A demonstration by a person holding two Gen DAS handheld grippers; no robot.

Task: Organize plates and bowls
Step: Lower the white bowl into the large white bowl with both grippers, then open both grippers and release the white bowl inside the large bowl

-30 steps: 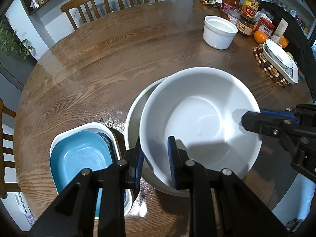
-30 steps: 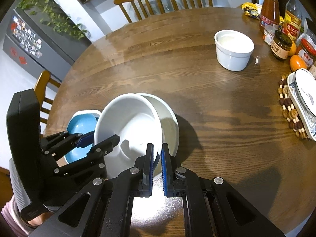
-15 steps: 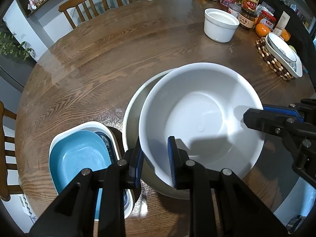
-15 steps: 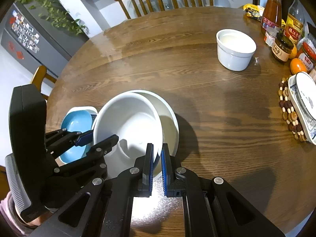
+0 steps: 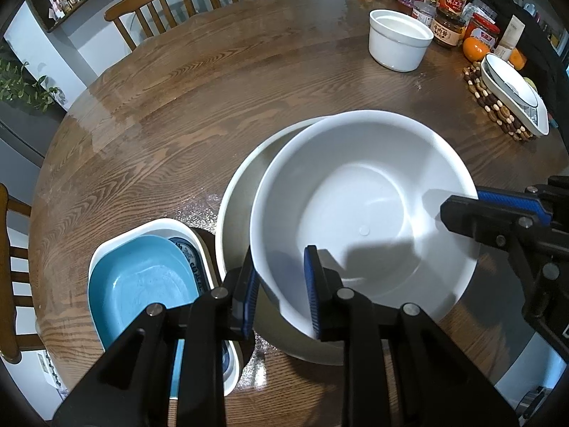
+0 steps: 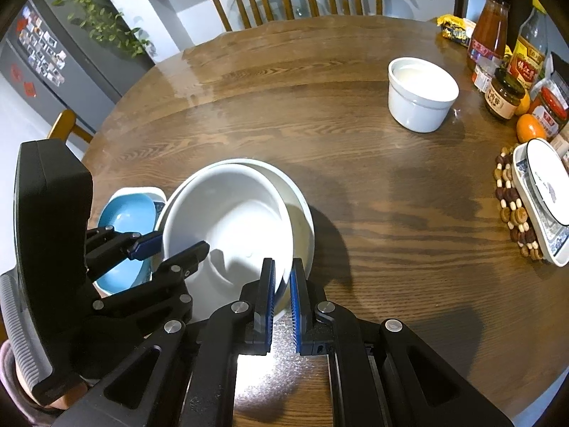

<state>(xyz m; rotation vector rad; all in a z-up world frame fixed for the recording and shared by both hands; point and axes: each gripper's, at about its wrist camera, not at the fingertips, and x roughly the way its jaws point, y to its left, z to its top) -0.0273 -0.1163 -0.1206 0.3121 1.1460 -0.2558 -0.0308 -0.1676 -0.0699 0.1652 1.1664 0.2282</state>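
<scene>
Nearest the cameras, the left gripper [image 5: 281,295] straddles the near rim of the upper white bowl [image 5: 362,235], one finger outside the wall and one inside. Its fingers are opening at this moment, with the rim between them; compared with a second ago the gap is slightly wider, and the blue pads no longer appear to press hard on the wall. The right gripper [image 6: 282,295] is set on the same bowl's rim at the opposite side, its fingers nearly closed and pinching the thin wall, unchanged over the last second.

The upper white bowl sits tilted and off-centre inside the larger white bowl [image 5: 242,192], which rests on the table [image 5: 177,106]. Over the last second the bowl has hardly shifted; it appears to have been lowered into the nest, and the loosening left grip is judged to be the start of a release. The stacking step is therefore taken as almost finished, though the bowl is not yet seated level, and it may slide or rock once the right gripper lets go.

Just beside the nest, to the left, a blue dish [image 5: 138,281] lies in a white patterned dish [image 5: 117,238], already stacked.

Farther off, a white ramekin [image 5: 398,41] and an oval dish on a beaded trivet [image 5: 512,96] stand well apart, not yet gathered.
</scene>
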